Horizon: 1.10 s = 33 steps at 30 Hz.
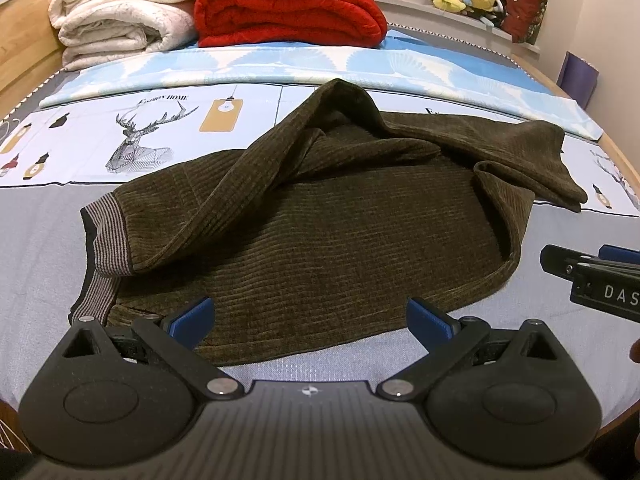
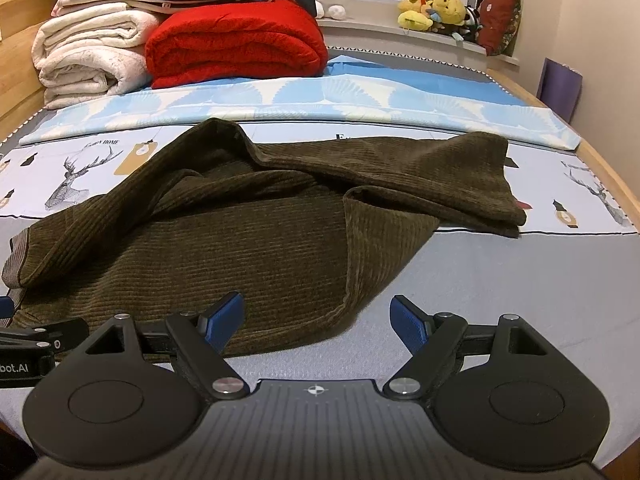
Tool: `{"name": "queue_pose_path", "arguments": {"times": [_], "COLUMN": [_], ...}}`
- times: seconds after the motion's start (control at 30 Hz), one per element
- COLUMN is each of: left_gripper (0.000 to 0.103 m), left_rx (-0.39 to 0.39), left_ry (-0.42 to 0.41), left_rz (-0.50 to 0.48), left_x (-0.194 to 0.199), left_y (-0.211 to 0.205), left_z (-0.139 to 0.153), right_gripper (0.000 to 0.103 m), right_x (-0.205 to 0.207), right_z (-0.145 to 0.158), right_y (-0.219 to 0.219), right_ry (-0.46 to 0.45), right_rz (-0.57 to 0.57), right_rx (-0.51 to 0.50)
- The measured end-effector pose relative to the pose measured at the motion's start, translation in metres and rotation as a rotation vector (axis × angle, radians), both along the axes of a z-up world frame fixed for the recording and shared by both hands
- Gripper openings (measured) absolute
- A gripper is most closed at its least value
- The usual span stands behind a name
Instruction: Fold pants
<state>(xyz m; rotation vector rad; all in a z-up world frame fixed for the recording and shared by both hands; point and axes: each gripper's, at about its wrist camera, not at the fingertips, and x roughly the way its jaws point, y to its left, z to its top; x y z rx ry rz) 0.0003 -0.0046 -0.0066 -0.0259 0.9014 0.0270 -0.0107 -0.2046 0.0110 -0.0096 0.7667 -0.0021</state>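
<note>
right claw cut off at frame edge, pants waistband partly out of view

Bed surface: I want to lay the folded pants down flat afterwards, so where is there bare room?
Free: the grey sheet strip right of the pants, and the deer-print band behind the waistband. Crowded: the far end, with the red blanket and white blankets.

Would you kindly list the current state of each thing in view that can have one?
Corduroy pants: crumpled on the bed, legs twisted over each other, not folded.
Striped waistband: lying at the left end, partly turned over.
Left gripper: open, above the pants' near edge, holding nothing.
Right gripper: open, above the pants' near right corner, holding nothing.
Red blanket: folded.
White blanket: folded, other folded bedding stacked on it.
</note>
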Motion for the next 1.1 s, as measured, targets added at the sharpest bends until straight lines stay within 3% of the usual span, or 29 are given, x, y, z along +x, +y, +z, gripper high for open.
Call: {"name": "queue_pose_path", "arguments": {"times": [0.23, 0.43, 1.1], "left_gripper": [0.102, 0.102, 0.102], "left_rx": [0.036, -0.005, 0.006], "left_ry": [0.04, 0.008, 0.002], "left_rz": [-0.004, -0.011, -0.012], "left_x": [0.0013, 0.0012, 0.0018], "left_y": [-0.0005, 0.0005, 0.0013], "left_z": [-0.0006, -0.0006, 0.0002], "right_gripper": [0.082, 0.079, 0.078], "right_x": [-0.0015, -0.0011, -0.0004], "right_z": [0.001, 0.0007, 0.0006], "right_y": [-0.0001, 0.0031, 0.0047], "right_ry": [-0.03, -0.048, -0.045], "right_rz": [-0.007, -0.004, -0.002], "right_rx": [-0.031, -0.04, -0.031]}}
